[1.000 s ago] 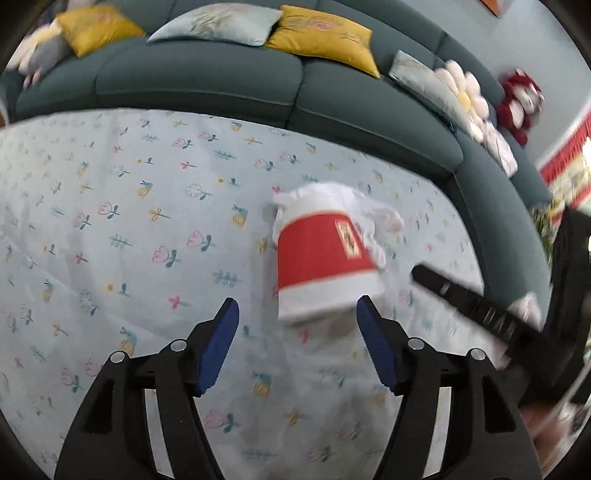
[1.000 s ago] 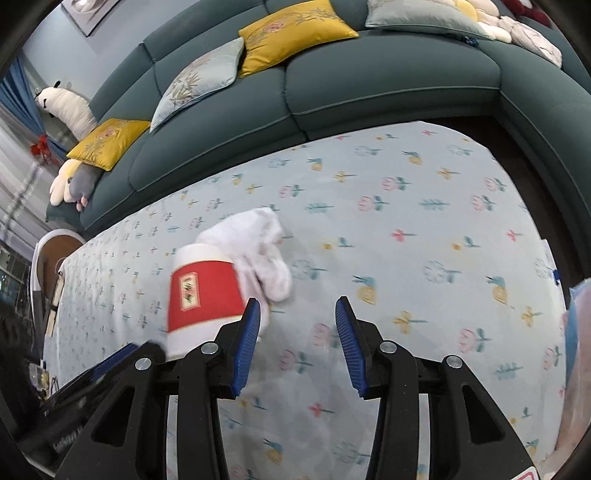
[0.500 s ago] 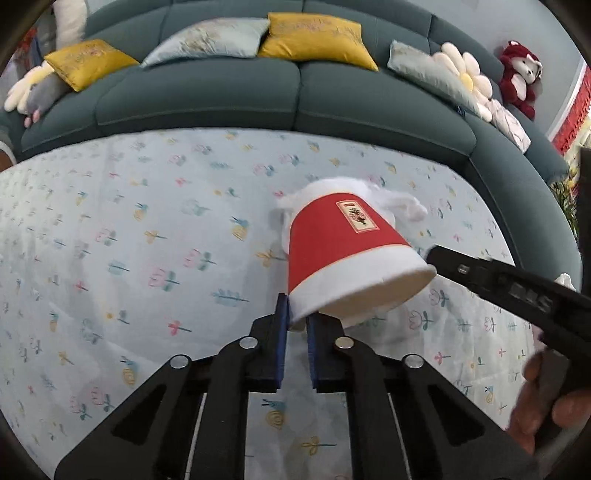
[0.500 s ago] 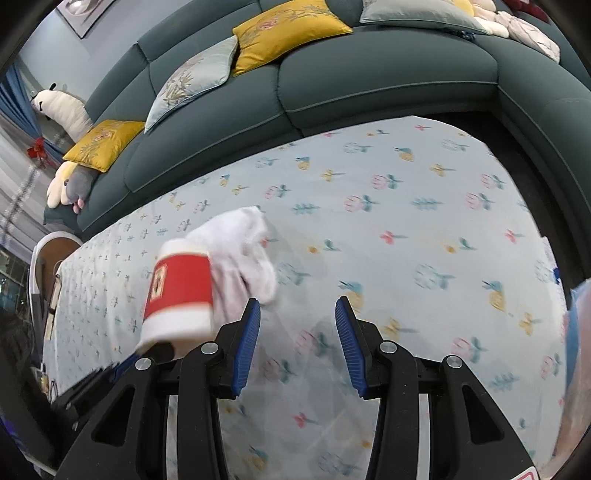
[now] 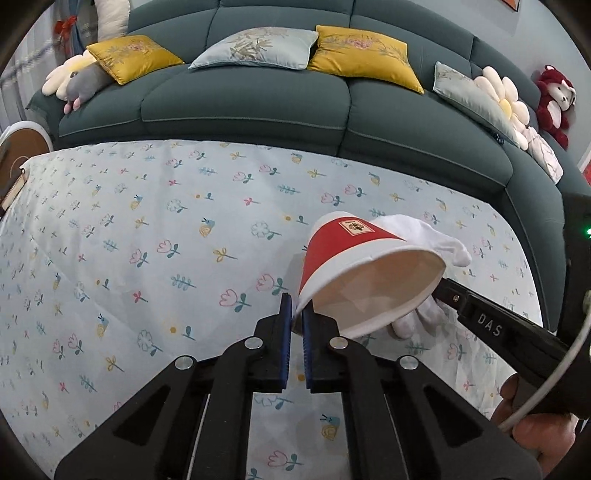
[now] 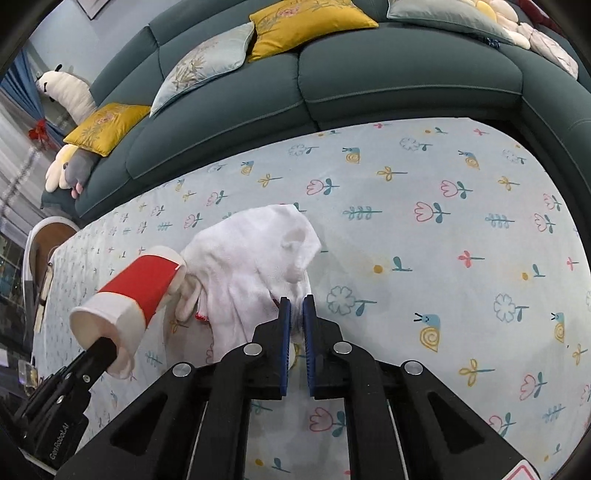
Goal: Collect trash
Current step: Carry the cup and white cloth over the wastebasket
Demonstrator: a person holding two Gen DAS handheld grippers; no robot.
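We have the paper cup (image 5: 354, 266) lifted by its rim in our left gripper (image 5: 296, 314) (right gripper (image 6: 296, 306) pinching the white cloth (image 6: 258, 266) at cup's three o'clock), so next we need a bin.

Dark teal sectional sofa (image 5: 251, 107) curving around far side and right. 2 mustard cushions (image 5: 364, 55), pale blue-grey embroidered cushions (image 5: 255, 48) along the back. Flower-shaped plush (image 5: 506, 103) and red plush bear (image 5: 556, 99) at right end; white plush (image 6: 66, 92) at left. Low surface in front under pale blue floral cloth (image 5: 147, 229). Light blue-grey wall (image 5: 498, 18). Even, diffuse light.
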